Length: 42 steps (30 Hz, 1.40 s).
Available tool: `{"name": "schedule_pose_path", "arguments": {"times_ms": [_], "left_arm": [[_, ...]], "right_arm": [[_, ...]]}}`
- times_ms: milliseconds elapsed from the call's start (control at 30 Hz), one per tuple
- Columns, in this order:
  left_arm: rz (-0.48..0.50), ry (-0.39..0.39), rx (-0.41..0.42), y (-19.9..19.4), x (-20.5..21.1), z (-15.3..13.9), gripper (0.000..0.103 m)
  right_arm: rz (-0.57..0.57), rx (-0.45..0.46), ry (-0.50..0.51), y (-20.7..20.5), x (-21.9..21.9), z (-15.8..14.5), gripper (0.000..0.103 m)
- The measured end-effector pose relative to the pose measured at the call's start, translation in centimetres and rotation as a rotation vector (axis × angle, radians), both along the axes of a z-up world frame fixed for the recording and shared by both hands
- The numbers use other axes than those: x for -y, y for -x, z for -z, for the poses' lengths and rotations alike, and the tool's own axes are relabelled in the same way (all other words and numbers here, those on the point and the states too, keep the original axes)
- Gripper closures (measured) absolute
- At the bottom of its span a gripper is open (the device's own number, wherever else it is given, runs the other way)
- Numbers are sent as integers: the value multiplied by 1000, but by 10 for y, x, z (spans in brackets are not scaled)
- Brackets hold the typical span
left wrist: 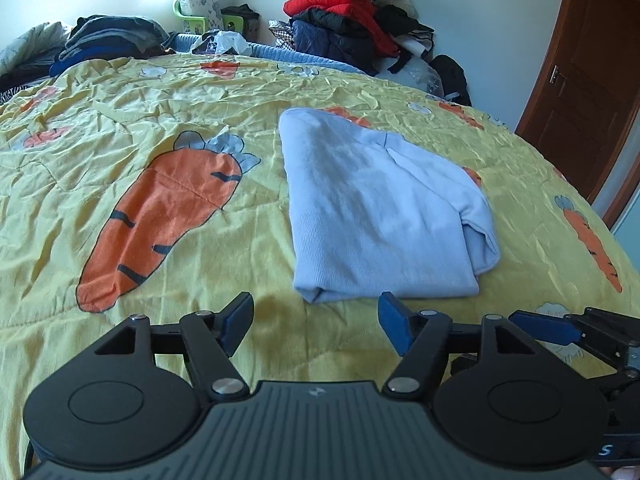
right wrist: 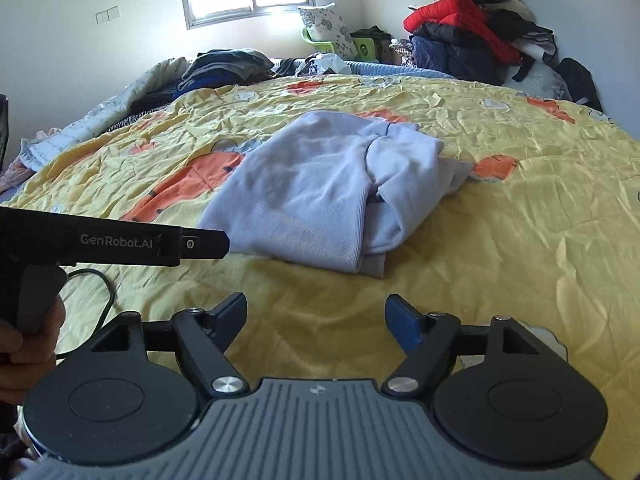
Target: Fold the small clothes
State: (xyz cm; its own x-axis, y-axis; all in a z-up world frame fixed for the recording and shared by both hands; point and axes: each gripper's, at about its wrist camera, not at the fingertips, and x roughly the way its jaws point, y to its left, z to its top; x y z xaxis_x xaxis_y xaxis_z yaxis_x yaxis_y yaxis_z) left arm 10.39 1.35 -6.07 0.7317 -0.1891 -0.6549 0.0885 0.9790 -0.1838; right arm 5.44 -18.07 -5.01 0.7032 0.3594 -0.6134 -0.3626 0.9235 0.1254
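Both grippers empty, jaws spread wide, hovering over the bedspread (left wrist: 120,92) short of the garment: left gripper (left wrist: 316,320), right gripper (right wrist: 316,320). Neither touches cloth

Pale blue sweater (left wrist: 376,208) sits centre-right of the left wrist frame, mid-frame in the right wrist one (right wrist: 320,192). It looks partly folded: left side flat and tidy, ribbed hem toward the cameras, right side bunched with a sleeve or flap rolled over itself. Judging by that, one more fold is probably left, maybe a tidy-up of the loose side

Risks from here:
- near edge is several layers thick. A shallow pinch takes only the top layer, and lifting it peels the fold open
- a deep pinch may catch the crinkled yellow bedspread along with the knit, dragging cover and sweater together
- the bunched right side is uneven, visible centre of the right wrist frame. Folding over it as is locks in a lump and the stack ends up lopsided
- soft knit will likely sag between two grip points. Uneven lift heights would skew the fold line
- the two grippers are close, with the right one's finger showing at lower right of the left wrist frame (left wrist: 548,328) and the left one's body at mid-left of the right wrist frame (right wrist: 116,244). Converging on the same hem corner risks a clash

Cable (right wrist: 96,280) trails on the bed at lower left of the right wrist frame and could snag on a sweep
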Motion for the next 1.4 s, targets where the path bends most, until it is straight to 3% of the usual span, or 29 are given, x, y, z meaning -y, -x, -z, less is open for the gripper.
{"name": "schedule_pose_path", "arguments": {"times_ms": [300,433,500,700,800,1033,1167,1400], "left_arm": [[-19,-40,-4,19,-2,6,24],[-60,-26,-3,22,-13,7,23],[-86,-31,1,23,-17,8,17],[-139,-84,32,25,-25,15,10],[-147,-111,51,26,-25,20,8],[-124,-158,73,26,-19,26,0],[-126,-173,75,26,-16,27,0],[-124,-194,73,27,-12,29,0]], "right_arm": [[-64,7,-21,29,-8,-19,25],[-115,-26,-110,36,-11,-26,24],[-101,-26,-127,35,-11,-24,19],[91,45,46,21,-5,0,16],[150,39,73,12,4,14,16],[160,28,67,3,6,26,1],[159,38,138,3,-6,28,0],[197,56,133,6,-9,31,0]]}}
